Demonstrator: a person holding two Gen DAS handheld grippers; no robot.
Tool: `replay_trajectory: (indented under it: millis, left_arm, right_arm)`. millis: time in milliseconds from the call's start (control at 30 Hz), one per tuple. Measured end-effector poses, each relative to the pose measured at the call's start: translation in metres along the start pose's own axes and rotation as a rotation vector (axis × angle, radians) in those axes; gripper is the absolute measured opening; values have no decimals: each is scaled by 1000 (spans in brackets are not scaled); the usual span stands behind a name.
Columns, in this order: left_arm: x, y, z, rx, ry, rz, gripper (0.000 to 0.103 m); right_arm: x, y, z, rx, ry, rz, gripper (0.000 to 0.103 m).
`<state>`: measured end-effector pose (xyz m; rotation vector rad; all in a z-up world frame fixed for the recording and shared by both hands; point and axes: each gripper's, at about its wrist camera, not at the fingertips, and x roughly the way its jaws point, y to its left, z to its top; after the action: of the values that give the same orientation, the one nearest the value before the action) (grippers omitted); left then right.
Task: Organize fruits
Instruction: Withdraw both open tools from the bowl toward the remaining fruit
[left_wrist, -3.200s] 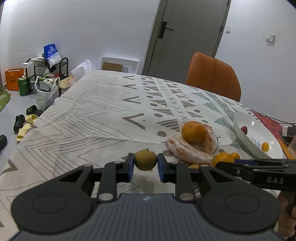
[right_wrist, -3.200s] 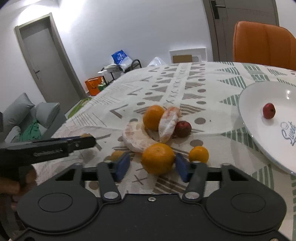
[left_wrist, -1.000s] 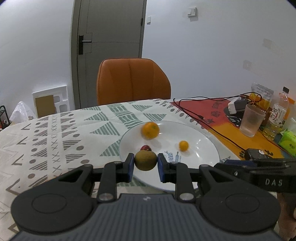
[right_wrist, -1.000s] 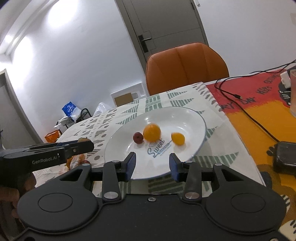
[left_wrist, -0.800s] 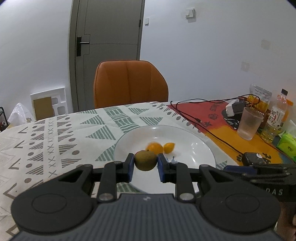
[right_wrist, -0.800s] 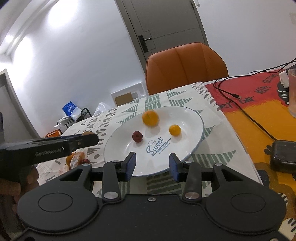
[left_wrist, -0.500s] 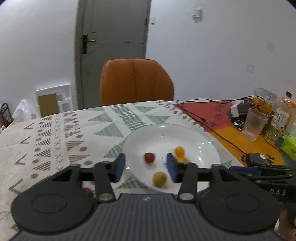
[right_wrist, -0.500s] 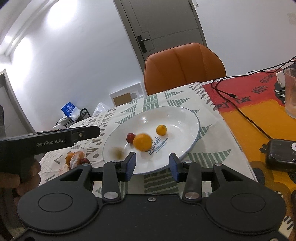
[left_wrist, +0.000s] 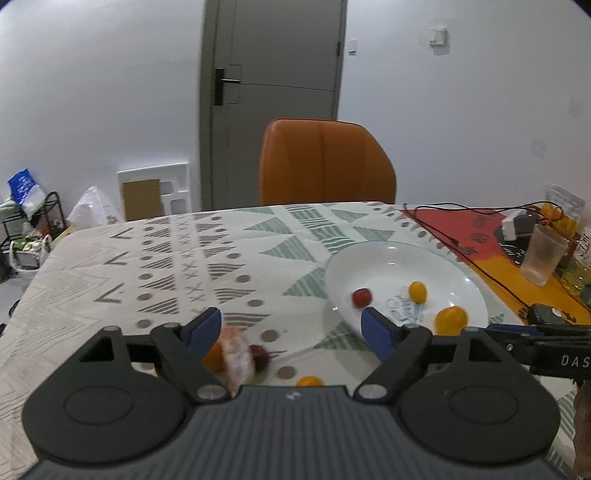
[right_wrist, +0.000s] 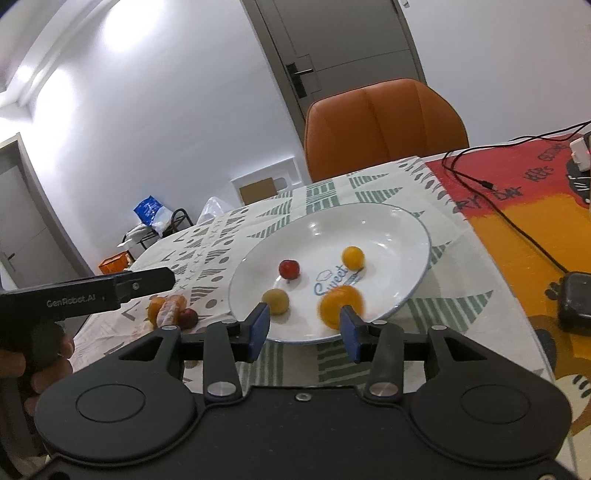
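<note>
A white plate (right_wrist: 399, 225) holds a red fruit (right_wrist: 289, 268), a small orange fruit (right_wrist: 352, 257), a brownish-green kiwi (right_wrist: 275, 301) and a blurred orange (right_wrist: 338, 301). In the left wrist view the plate (left_wrist: 450, 264) lies to the right. On the cloth remain a peeled pomelo piece (left_wrist: 238, 354), an orange (left_wrist: 213, 357), a dark red fruit (left_wrist: 259, 357) and a small orange fruit (left_wrist: 309, 380). My left gripper (left_wrist: 291, 334) is open and empty above these loose fruits. My right gripper (right_wrist: 303, 328) is open and empty at the plate's near rim.
An orange chair (left_wrist: 325, 162) stands at the table's far side. To the right are black cables (right_wrist: 495, 199), a plastic cup (left_wrist: 542, 254), a black device (right_wrist: 574, 297) and bottles. A door and a cluttered rack (left_wrist: 26, 229) are beyond the table.
Both grippers released their fruit into the plate: the kiwi from the left, the orange from the right. The left gripper opened wide and swung back left over the loose fruits.
</note>
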<state>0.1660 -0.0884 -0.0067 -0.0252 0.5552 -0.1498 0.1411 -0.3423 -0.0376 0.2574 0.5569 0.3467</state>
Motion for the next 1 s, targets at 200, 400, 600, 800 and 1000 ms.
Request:
replay_trajectory:
  millis: [200, 400, 600, 800, 1000]
  left_arm:
    - [-9, 21, -4, -34, 6, 38, 82]
    - [-16, 42, -9, -88, 4, 72, 82]
    - [-24, 59, -16, -123, -14, 107, 95]
    - [-22, 65, -25, -127, 13, 110, 97]
    - [-19, 69, -36, -127, 36, 104, 97]
  right_arm:
    - [4, 13, -2, -21, 14, 26, 45]
    - [7, 30, -2, -66, 28, 60, 58]
    - [6, 44, -4, -107, 3, 100, 95]
    - [11, 57, -5, -127, 2, 105, 103]
    - [17, 67, -8, -143, 25, 124, 103]
